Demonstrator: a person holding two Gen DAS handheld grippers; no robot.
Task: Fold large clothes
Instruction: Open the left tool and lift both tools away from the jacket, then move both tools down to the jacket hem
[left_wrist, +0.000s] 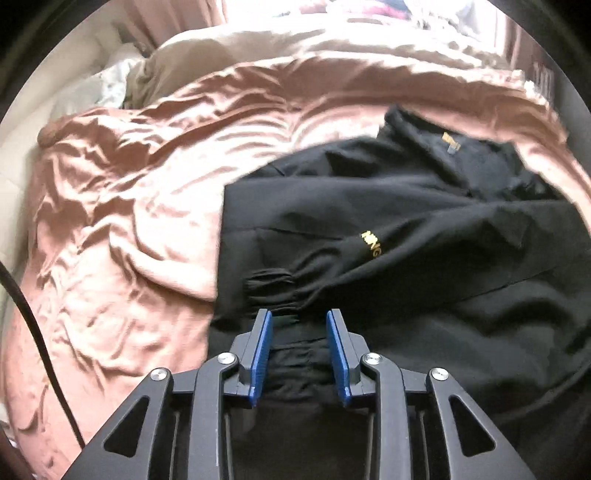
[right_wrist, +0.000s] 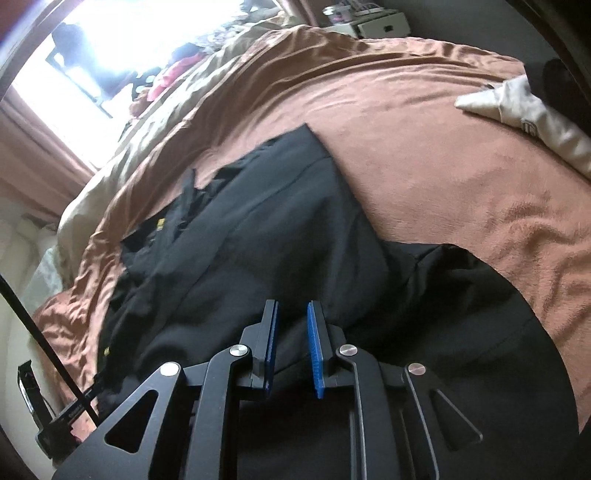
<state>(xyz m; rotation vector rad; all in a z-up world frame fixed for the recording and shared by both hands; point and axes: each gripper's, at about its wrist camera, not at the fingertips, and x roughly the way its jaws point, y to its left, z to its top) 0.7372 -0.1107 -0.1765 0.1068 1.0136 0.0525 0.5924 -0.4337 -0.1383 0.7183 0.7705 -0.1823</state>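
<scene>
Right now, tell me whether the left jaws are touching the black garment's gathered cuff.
Cannot tell. In the left wrist view the gathered cuff lies between the left gripper's jaws, but no pad visibly presses on it.

I see a wide bed covered by a rumpled pink blanket, its folds catching light. Beyond it lies a cream duvet, bunched along the far edge. A bright window glares at the upper left, with a pink curtain beside it. A folded white garment rests on the blanket at the far right. A white drawer unit stands past the bed. A black cable crosses the left edge.
</scene>
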